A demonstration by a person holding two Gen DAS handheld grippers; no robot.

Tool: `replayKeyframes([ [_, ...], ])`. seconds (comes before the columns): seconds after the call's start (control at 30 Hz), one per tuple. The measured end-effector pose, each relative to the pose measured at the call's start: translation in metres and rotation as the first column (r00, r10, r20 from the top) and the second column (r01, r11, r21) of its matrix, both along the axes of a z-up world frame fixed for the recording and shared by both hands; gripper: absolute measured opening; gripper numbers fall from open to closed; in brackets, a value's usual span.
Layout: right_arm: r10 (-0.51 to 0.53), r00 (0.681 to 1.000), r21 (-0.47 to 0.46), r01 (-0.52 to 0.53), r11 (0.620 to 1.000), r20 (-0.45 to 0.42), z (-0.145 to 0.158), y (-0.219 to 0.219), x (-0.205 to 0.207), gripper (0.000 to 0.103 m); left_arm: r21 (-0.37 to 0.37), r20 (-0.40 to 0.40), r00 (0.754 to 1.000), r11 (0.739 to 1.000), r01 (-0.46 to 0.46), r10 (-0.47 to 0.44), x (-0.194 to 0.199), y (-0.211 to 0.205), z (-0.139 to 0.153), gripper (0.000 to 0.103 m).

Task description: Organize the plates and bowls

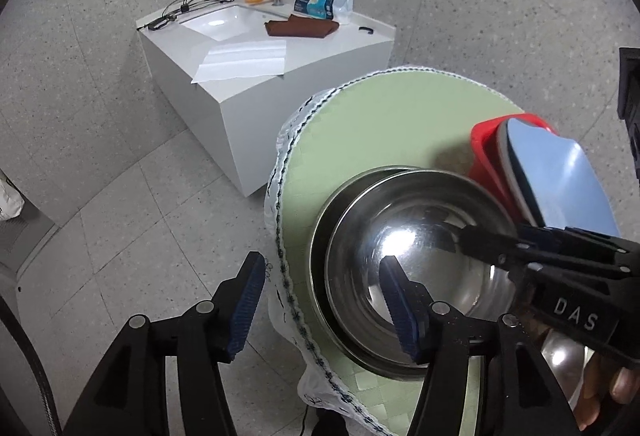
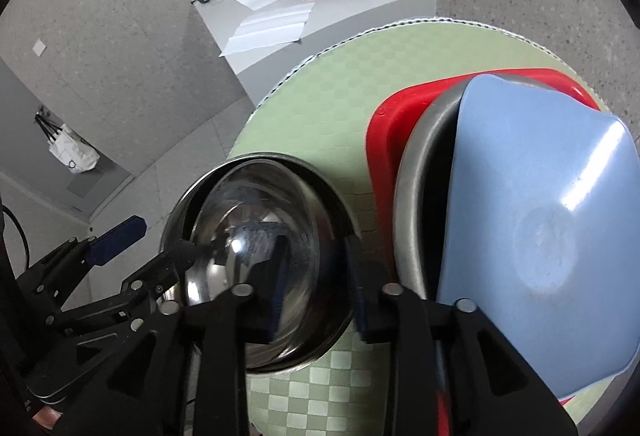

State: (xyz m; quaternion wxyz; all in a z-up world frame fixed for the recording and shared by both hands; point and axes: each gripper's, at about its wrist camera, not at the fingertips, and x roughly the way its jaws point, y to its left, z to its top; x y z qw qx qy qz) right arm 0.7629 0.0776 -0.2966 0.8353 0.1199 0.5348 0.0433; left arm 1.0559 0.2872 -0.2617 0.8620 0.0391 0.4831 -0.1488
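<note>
A shiny steel bowl (image 1: 404,260) sits nested in a second steel bowl (image 1: 320,256) on the round green table (image 1: 384,124). My left gripper (image 1: 320,300) is open, its jaws straddling the bowls' near-left rim. My right gripper (image 2: 316,284) is open, one finger inside the top bowl (image 2: 264,232), the other outside its right rim. It shows from the side in the left wrist view (image 1: 480,248). A red rack (image 2: 396,112) holds a grey plate (image 2: 416,172) and a blue plate (image 2: 552,220) upright on edge.
A white sink counter (image 1: 256,76) stands behind the table with white paper (image 1: 244,62), a brown cloth (image 1: 300,28), a packet (image 1: 320,0) and cables (image 1: 192,2). A white bag (image 2: 72,152) hangs at the left wall. Grey tiled floor (image 1: 120,196) surrounds the table.
</note>
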Motion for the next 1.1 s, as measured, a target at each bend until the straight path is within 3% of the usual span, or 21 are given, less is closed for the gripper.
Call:
replayKeyframes([
  [0.23,0.015,0.999,-0.017,-0.014,1.000,0.045,0.016,0.002,-0.012,0.057,-0.029,0.039,0.999,0.999,-0.037,0.038,-0.025,0.005,0.015,0.060],
  [0.43,0.033,0.994,-0.003,-0.033,0.999,0.102,0.038,-0.008,-0.032,0.057,-0.065,0.076,0.996,0.997,-0.051,0.056,-0.060,0.000,0.038,0.066],
  [0.53,0.046,0.983,-0.053,-0.038,0.998,0.175,0.062,-0.021,-0.060,0.062,-0.094,0.116,0.992,0.995,-0.038,0.049,-0.088,-0.009,0.051,0.077],
  [0.73,-0.001,0.957,-0.143,0.044,0.989,0.291,0.092,-0.064,-0.130,0.069,-0.117,0.126,0.992,0.993,0.031,-0.017,-0.143,-0.050,0.046,0.077],
  [0.87,-0.064,0.954,-0.145,0.110,0.983,0.293,0.085,-0.095,-0.167,0.069,-0.098,0.094,0.994,0.993,0.068,-0.059,-0.170,-0.072,0.029,0.077],
  [1.1,-0.142,0.969,-0.082,0.161,0.984,0.200,0.040,-0.137,-0.197,0.069,-0.025,0.079,0.994,0.996,0.083,-0.081,-0.192,-0.107,0.007,0.075],
])
